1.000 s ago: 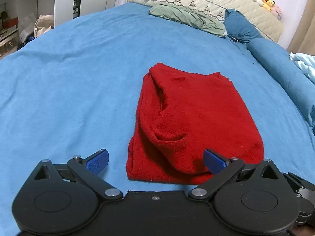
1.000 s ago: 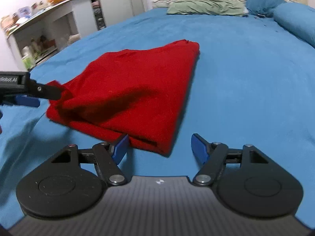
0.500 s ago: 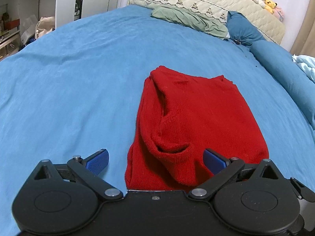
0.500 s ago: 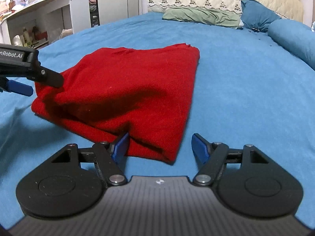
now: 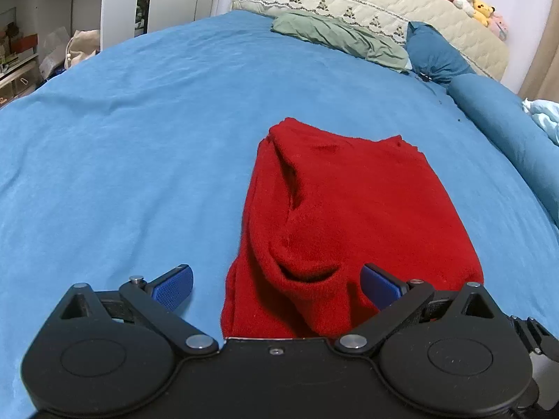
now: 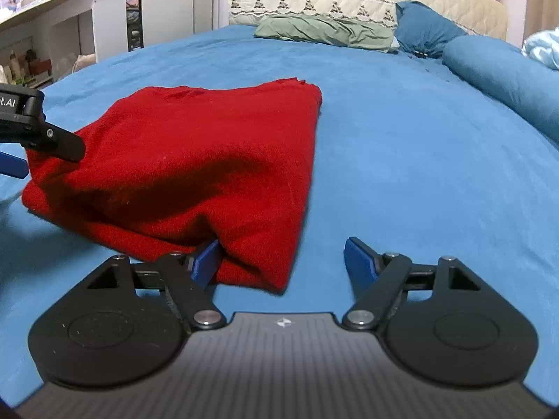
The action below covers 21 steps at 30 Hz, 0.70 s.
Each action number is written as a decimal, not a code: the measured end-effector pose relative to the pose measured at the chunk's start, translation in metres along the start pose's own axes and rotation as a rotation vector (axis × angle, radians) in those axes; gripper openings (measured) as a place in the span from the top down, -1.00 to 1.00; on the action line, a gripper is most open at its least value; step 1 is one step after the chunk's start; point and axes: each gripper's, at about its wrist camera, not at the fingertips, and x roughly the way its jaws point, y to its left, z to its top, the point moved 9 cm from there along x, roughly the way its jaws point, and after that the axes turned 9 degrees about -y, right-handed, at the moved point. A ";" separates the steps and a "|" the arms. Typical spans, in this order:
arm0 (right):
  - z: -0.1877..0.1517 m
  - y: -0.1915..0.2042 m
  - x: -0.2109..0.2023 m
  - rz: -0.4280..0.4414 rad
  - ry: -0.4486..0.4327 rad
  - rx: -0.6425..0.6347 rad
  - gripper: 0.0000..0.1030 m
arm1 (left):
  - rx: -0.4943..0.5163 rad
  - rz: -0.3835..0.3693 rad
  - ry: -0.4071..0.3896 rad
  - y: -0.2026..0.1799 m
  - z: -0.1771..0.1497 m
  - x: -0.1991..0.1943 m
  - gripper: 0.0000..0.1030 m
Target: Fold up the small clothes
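The red garment lies folded on the blue bed, its long axis running away from both claws toward the pillows at the headboard. That axis is what the coming move turns on, I'd say: the near short edge faces both hands, so any further fold would carry that edge up and away along the length.

The left claw sits at the near left corner, jaws wide apart, nothing pinched. The garment's left edge and a loose pouch of fabric fall between its blue pads; the right pad looks to rest against the cloth, though the fisheye makes contact hard to call.

Over to the right claw, at the near right corner. Its jaws have just been opening and stand wide. The corner of the garment lies between them, hugging the left pad, which noses into a dimple in the knit, while the right pad hangs over bare bed, clear of the cloth. No clamp there.

Both hands are about equally near, one at each near corner; in the right wrist view the left claw shows at the far left edge of the cloth. The garment lies ahead of both claws, flat, compact, roughly rectangular, and it looks close to finished.
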 end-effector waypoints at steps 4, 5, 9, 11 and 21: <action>0.012 -0.018 -0.010 -0.068 -0.043 -0.027 -0.65 | 0.027 0.026 -0.009 0.009 0.000 -0.003 -0.99; 0.015 -0.026 -0.018 -0.090 -0.069 -0.050 -0.66 | 0.046 0.039 -0.008 0.014 -0.002 -0.003 -0.99; -0.002 -0.041 -0.032 -0.075 -0.043 -0.107 -0.68 | 0.131 0.091 0.028 0.036 -0.024 0.004 -0.90; -0.016 -0.044 -0.029 -0.073 -0.006 -0.144 -0.67 | 0.121 0.074 0.004 0.042 -0.027 0.003 -0.90; 0.018 -0.078 -0.042 0.072 0.024 0.030 -0.76 | 0.194 0.086 -0.041 0.025 0.008 -0.028 -0.92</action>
